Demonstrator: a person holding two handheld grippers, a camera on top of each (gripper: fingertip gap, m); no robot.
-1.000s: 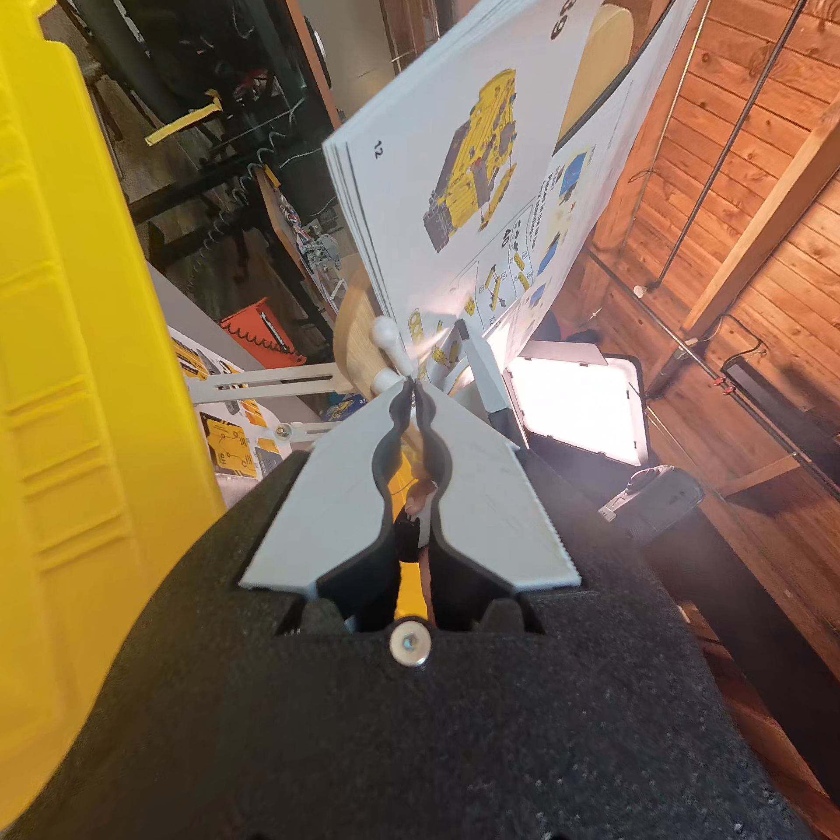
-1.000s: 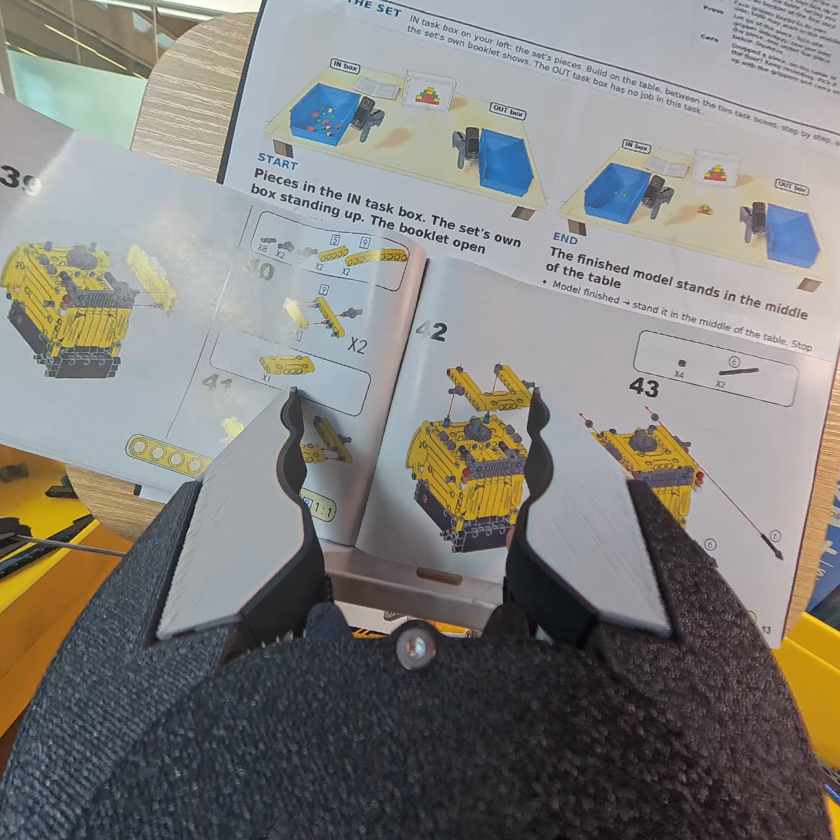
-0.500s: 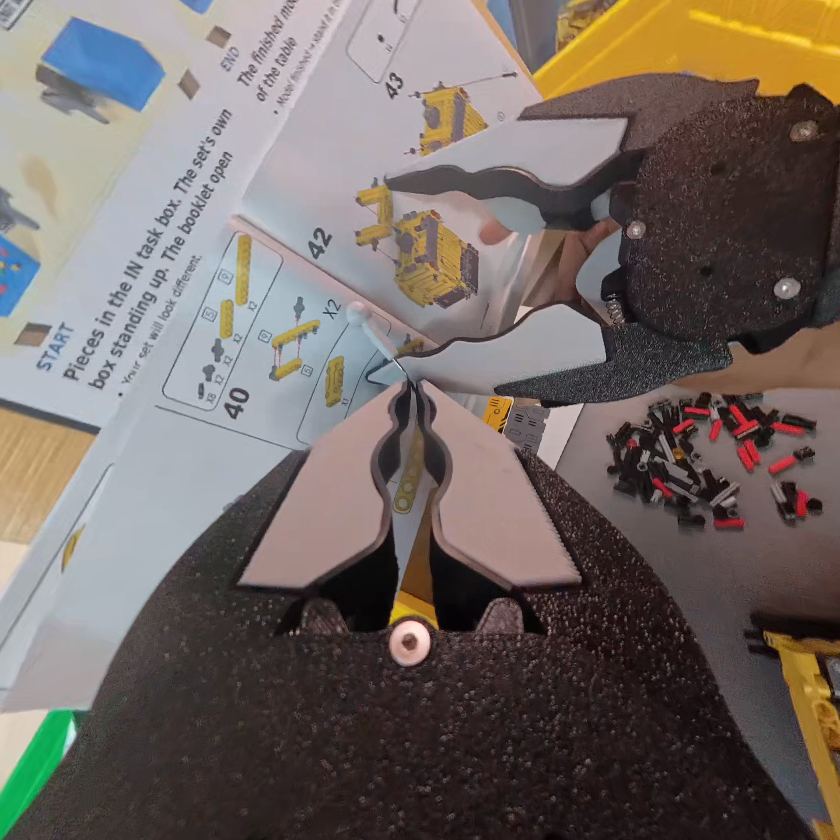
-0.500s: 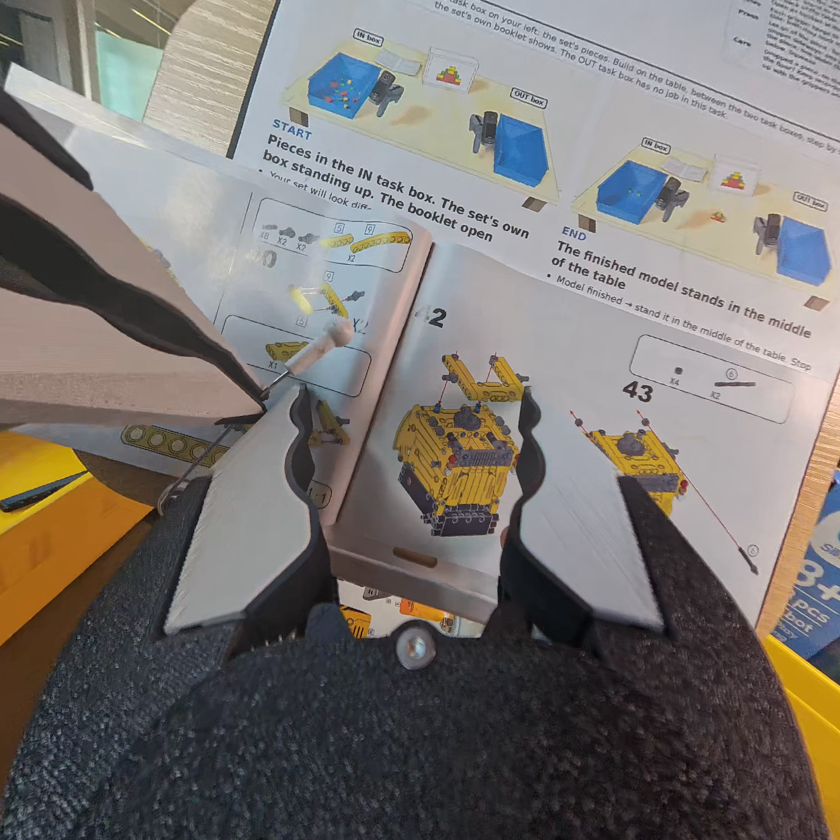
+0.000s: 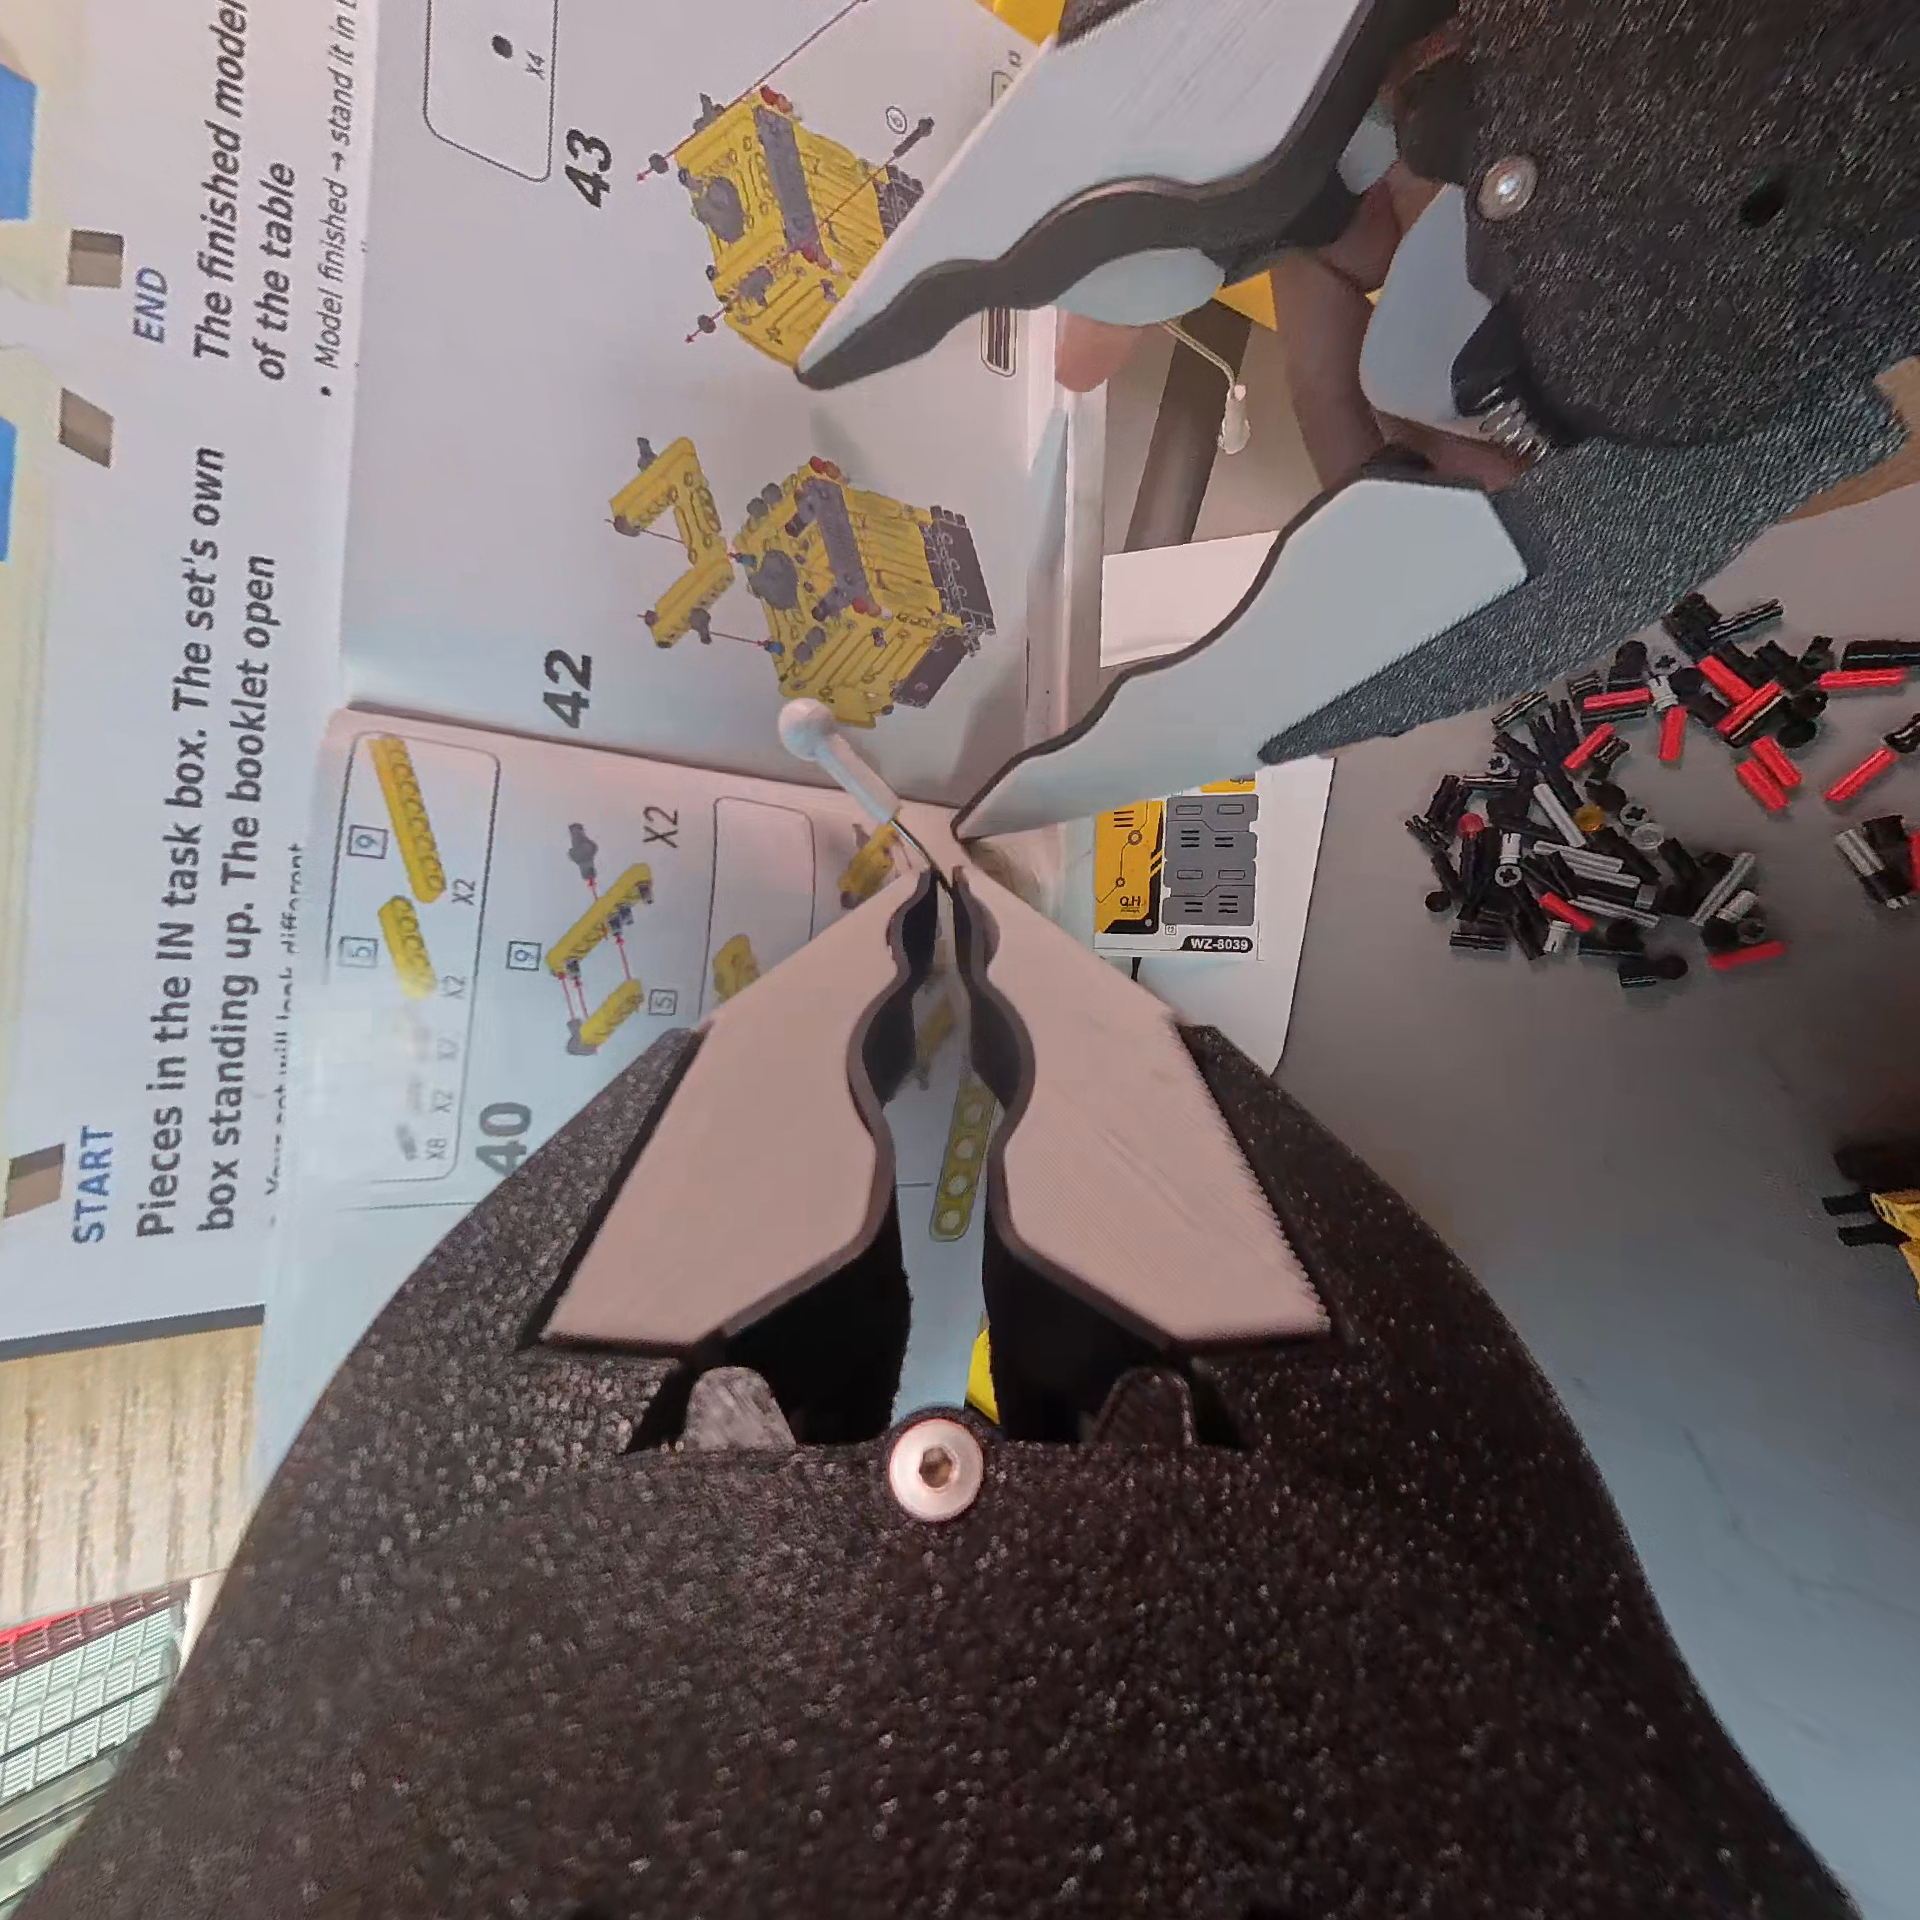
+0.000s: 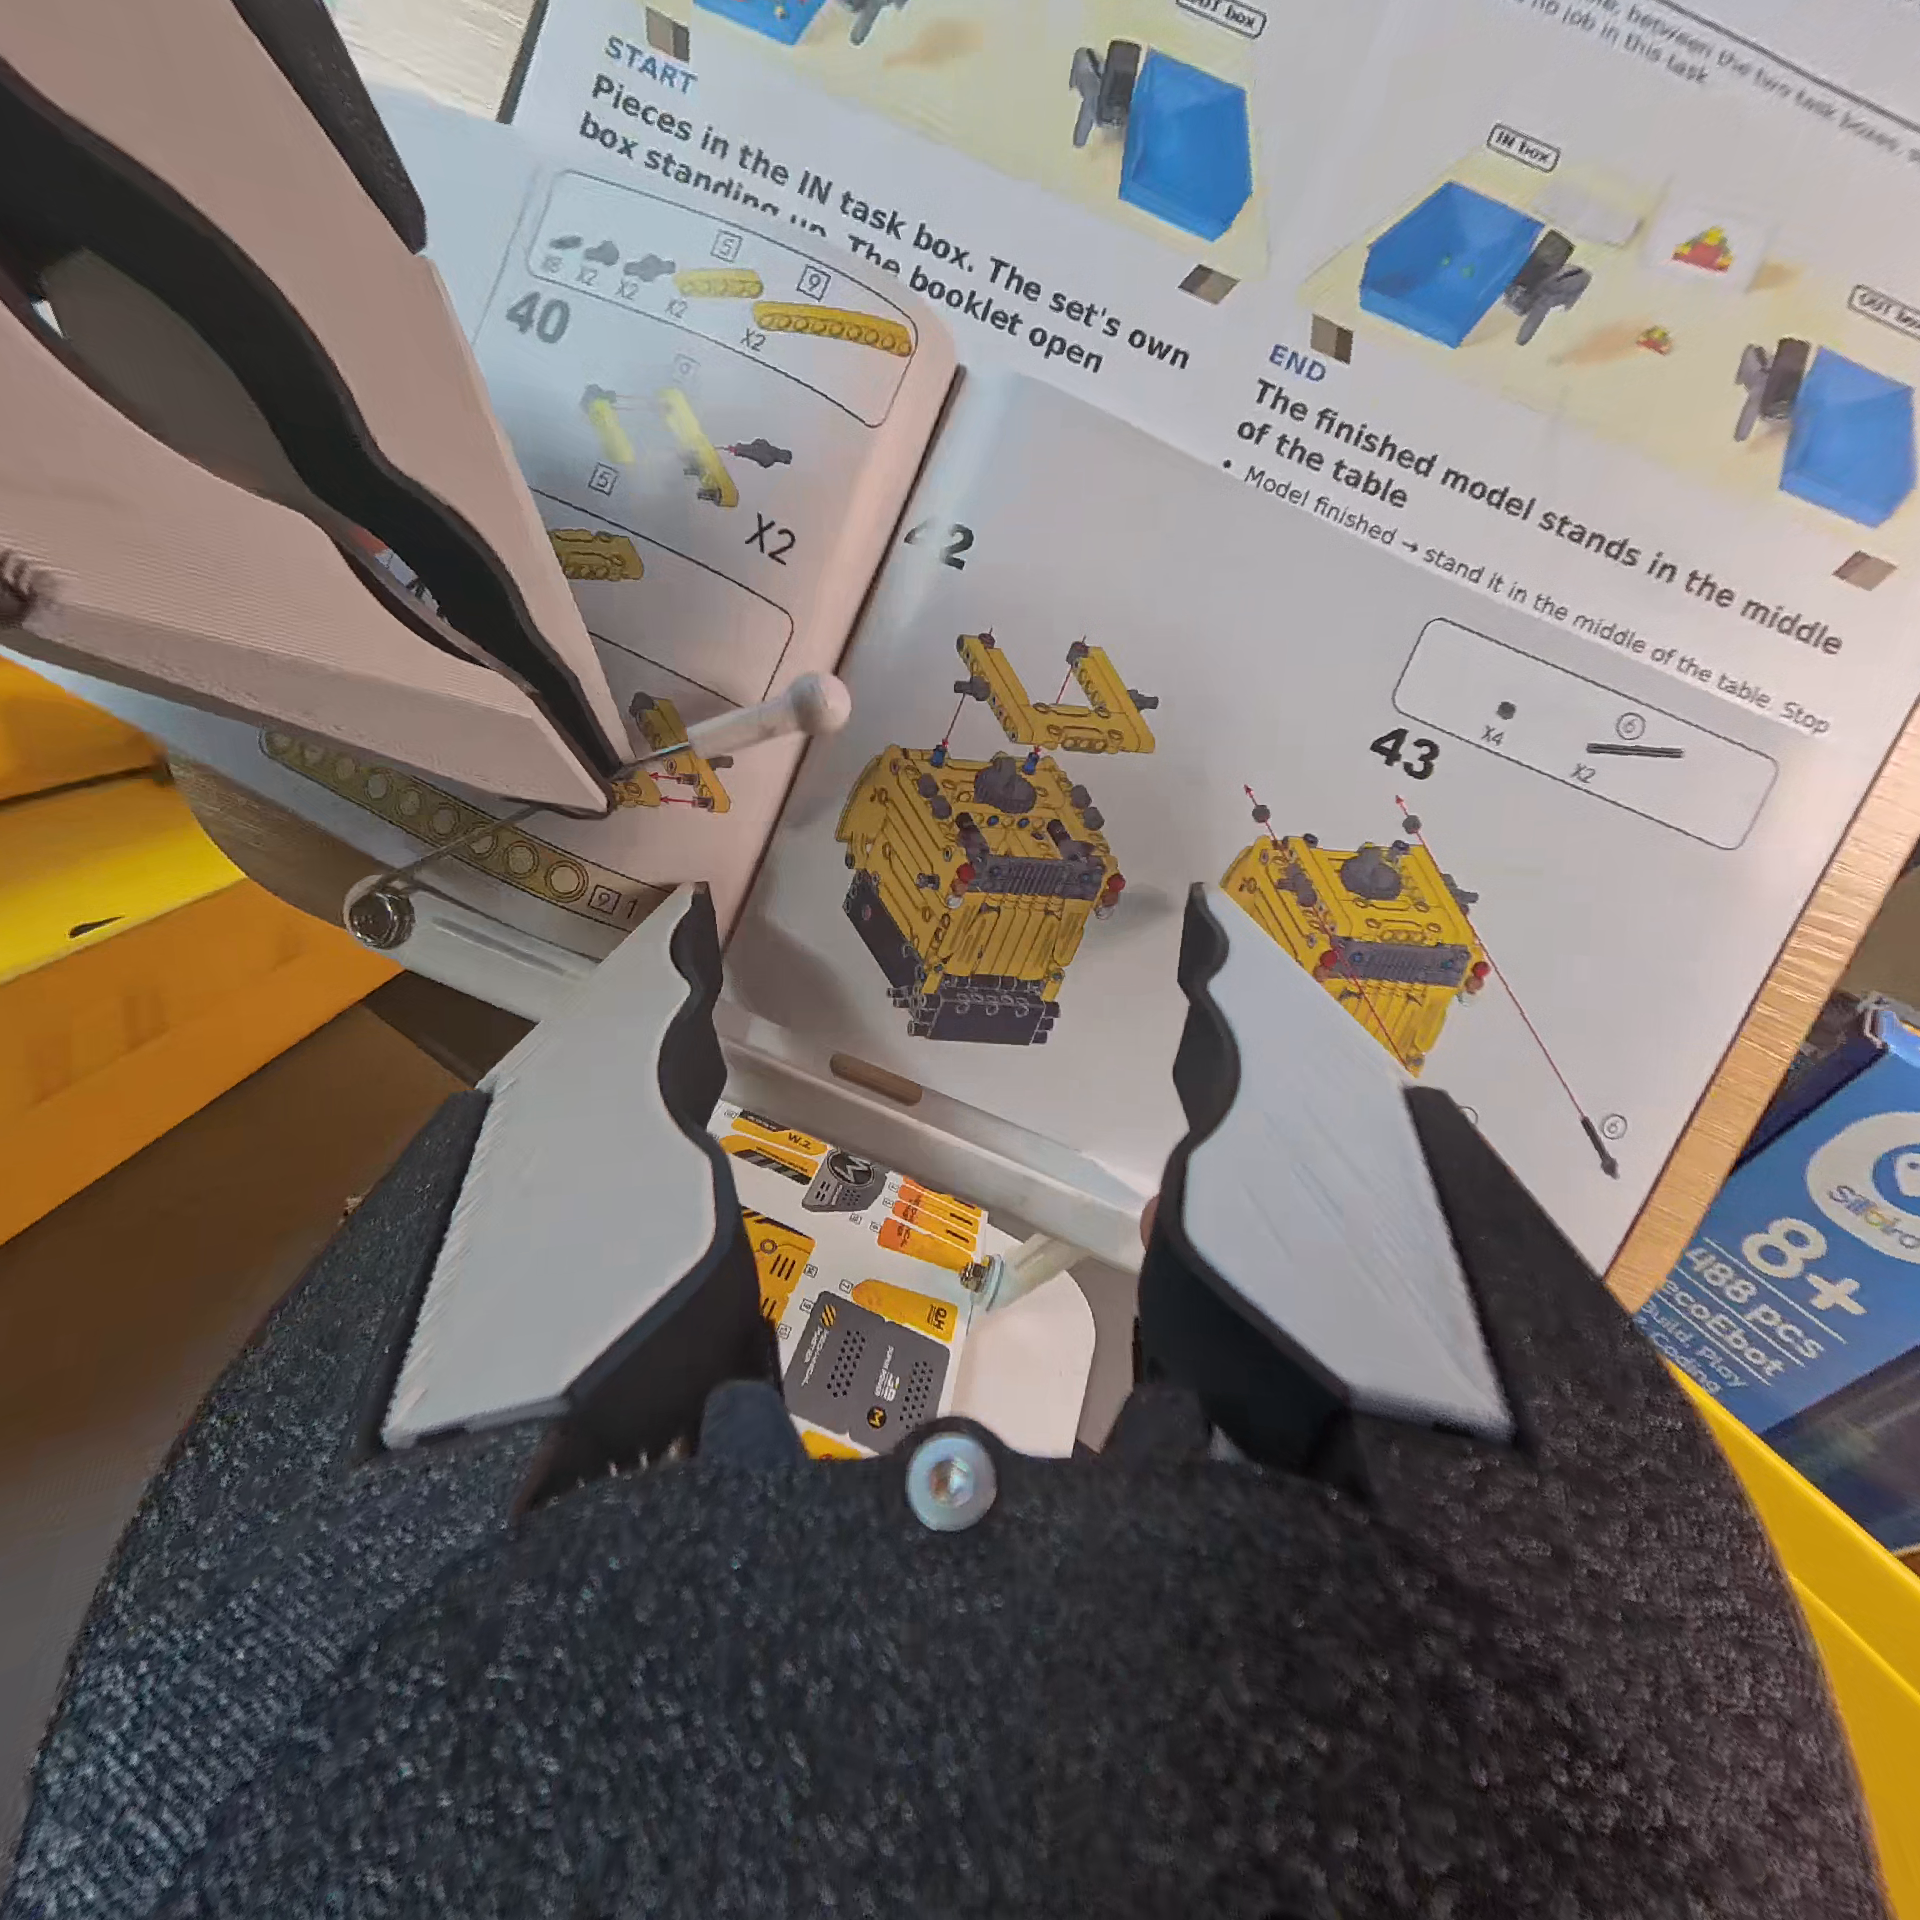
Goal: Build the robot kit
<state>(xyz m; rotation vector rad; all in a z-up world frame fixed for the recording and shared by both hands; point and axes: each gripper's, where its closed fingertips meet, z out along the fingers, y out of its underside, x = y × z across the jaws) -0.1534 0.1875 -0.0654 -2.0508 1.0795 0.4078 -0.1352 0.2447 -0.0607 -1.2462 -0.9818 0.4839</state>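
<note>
Grey worktop (image 5: 1558, 1247), booklet (image 6: 1039, 582) propped ahead. Left gripper (image 5: 940, 883) has swung in, fingers now clamped on the stand's white-tipped page clip (image 5: 805, 722). Right gripper (image 6: 945, 904) fingers spread, empty, just short of the right page.

Left gripper (image 5: 940, 883) fingers: looking like matt grey plastic with fine ridges, edged in smooth black rubbery lining.
Right gripper (image 6: 945, 914) body: showing rough, grainy black plastic around a shiny metal screw (image 6: 948, 1476).
Booklet (image 6: 1091, 665): glossy paper, catching glare.
Page-holder arm (image 6: 758, 717): smooth white plastic tip on thin metal wire.
Sticker sheet (image 6: 883, 1278): shiny printed paper.
Stand board (image 5: 114, 1455): showing pale matt wood grain.
Small pieces (image 5: 1662, 790): smooth black, red and grey plastic.
</note>
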